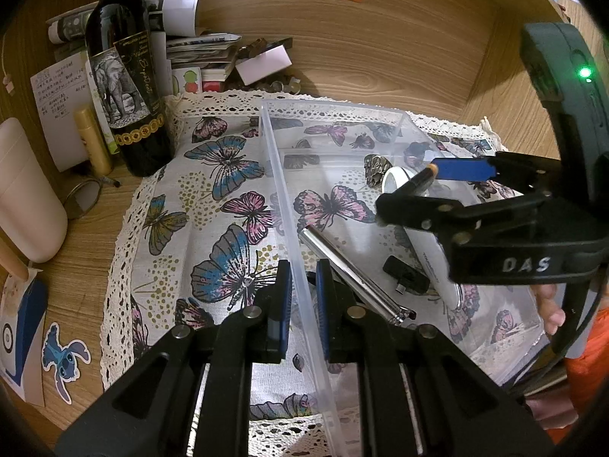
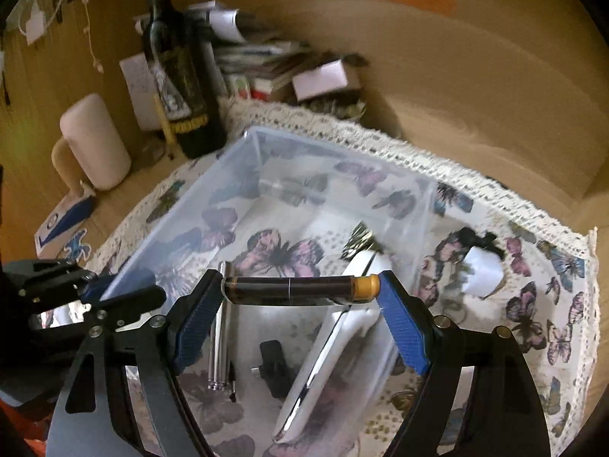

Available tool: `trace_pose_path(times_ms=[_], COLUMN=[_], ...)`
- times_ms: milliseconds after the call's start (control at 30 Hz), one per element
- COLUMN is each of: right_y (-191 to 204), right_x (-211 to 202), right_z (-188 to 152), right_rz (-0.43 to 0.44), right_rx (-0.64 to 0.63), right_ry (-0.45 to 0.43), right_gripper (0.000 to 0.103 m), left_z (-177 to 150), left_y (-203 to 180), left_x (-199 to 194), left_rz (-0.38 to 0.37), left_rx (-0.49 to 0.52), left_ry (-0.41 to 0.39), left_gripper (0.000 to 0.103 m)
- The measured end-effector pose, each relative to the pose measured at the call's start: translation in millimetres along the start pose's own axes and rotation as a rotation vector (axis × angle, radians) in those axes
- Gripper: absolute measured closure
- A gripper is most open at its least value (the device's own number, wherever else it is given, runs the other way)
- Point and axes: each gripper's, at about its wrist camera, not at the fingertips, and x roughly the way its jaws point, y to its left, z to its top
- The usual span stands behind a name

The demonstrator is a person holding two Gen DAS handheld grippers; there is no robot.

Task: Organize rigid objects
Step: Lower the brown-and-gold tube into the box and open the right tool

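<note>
A clear plastic box (image 1: 275,160) (image 2: 213,179) sits on a butterfly cloth. My left gripper (image 1: 303,293) is shut on the box's near left wall. My right gripper (image 2: 300,285) (image 1: 434,186) hovers over the box, shut on a dark tube with a gold cap (image 2: 293,290) (image 1: 416,177), held end to end between the pads. Inside the box lie a silver telescopic rod (image 1: 354,274) (image 2: 219,346), a small black adapter (image 1: 405,280) (image 2: 275,367), a white device (image 2: 335,346) (image 1: 434,262), a white tape roll (image 1: 396,177) and a pine cone (image 1: 375,167).
A dark wine bottle (image 1: 125,76) (image 2: 182,76), a gold tube (image 1: 93,141), a white bottle (image 1: 26,190) (image 2: 95,141) and stacked papers (image 1: 205,53) stand at the back left. A white object with a black clip (image 2: 481,262) lies right of the box. Wooden walls enclose the desk.
</note>
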Motion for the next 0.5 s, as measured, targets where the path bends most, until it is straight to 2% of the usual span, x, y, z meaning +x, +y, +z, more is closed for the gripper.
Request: trace_pose_path(times_ms=[267, 500], right_y=[0, -5], right_x=[0, -22], right_z=[2, 4], right_rz=[0.016, -0.004], right_rx=[0.0, 0.018], right_ry=[0.022, -0.043], right_gripper=[0.023, 0.023], left_z=[0, 0], left_y=[0, -1], left_x=[0, 0], left_rz=[-0.001, 0.0], left_rx=[0.0, 0.001], left_ry=[0.001, 0.0], left_gripper=[0.09, 0.09])
